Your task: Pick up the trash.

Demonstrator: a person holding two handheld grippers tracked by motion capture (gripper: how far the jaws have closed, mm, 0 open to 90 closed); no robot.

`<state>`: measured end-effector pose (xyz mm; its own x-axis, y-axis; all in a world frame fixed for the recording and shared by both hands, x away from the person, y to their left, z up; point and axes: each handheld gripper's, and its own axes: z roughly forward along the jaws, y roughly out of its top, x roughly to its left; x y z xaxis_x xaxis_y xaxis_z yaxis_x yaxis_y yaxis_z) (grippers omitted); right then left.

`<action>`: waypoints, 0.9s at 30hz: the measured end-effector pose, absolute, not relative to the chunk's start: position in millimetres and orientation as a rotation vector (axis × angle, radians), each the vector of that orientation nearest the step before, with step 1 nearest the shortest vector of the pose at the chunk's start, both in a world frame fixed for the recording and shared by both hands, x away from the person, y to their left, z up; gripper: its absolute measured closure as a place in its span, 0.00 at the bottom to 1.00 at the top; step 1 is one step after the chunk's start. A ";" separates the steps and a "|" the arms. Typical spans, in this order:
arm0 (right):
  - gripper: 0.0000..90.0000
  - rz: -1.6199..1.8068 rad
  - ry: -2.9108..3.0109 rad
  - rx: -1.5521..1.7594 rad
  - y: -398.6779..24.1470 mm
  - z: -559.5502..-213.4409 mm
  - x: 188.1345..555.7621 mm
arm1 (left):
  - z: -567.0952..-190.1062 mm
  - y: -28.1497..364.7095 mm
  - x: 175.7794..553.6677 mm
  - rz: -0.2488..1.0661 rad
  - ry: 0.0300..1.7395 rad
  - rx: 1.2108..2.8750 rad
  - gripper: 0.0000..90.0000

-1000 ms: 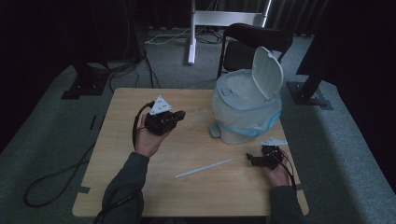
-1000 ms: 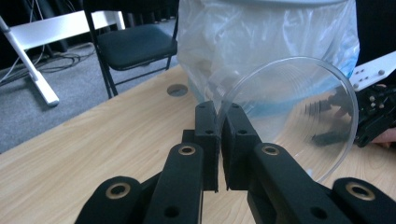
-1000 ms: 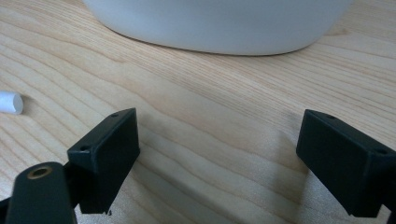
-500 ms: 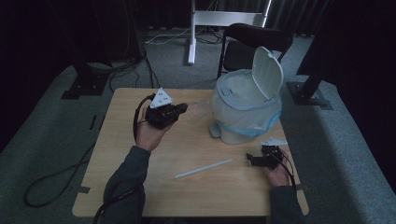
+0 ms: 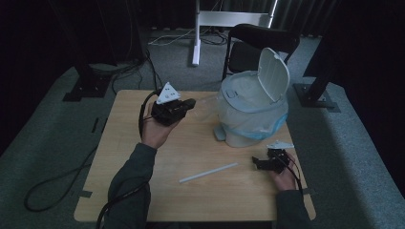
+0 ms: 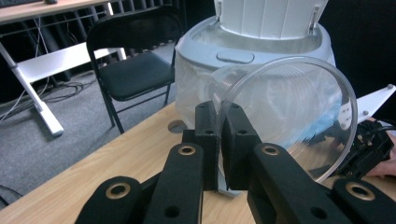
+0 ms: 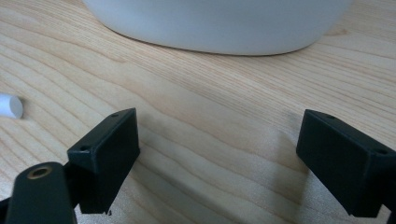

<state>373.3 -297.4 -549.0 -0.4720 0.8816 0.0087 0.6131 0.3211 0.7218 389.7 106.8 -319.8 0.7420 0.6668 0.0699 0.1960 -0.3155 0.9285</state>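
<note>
The clear plastic cup (image 6: 285,116) is pinched by its rim between the left gripper (image 6: 219,135) jaws, raised beside the white bin (image 5: 250,114); the right gripper (image 7: 219,158) jaws gape wide on the bench (image 5: 191,157).

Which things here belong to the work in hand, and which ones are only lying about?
Belonging to the work:
- clear plastic cup, pinched at its rim by the left hand-held gripper
- white bin, lid open

Only lying about:
- white straw on the table
- black folding chair
- right hand-held gripper, open, holding nothing
</note>
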 end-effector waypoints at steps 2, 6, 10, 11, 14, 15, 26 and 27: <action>0.13 0.947 2.206 1.327 -297.4 -549.0 373.3 | -317.3 106.2 390.3 0.553 0.661 1.868 0.95; 0.13 0.947 2.206 1.326 -297.4 -549.0 373.3 | -312.7 104.2 391.8 0.556 0.656 1.856 0.95; 0.13 0.947 2.205 1.327 -297.4 -549.0 373.3 | -309.6 102.8 393.1 0.556 0.651 1.849 0.95; 0.13 0.948 2.205 1.327 -297.4 -549.0 373.3 | -307.5 101.8 394.4 0.555 0.647 1.846 0.95; 0.13 0.948 2.206 1.327 -297.4 -549.0 373.3 | -305.1 100.0 395.8 0.555 0.645 1.838 0.95; 0.13 0.948 2.206 1.326 -297.5 -549.0 373.3 | -304.3 99.5 395.9 0.550 0.644 1.833 0.95; 0.13 0.948 2.206 1.326 -297.4 -549.0 373.3 | -295.8 90.5 401.3 0.542 0.632 1.812 0.95; 0.13 0.948 2.206 1.326 -297.5 -549.0 373.3 | -294.9 89.6 402.0 0.542 0.629 1.815 0.95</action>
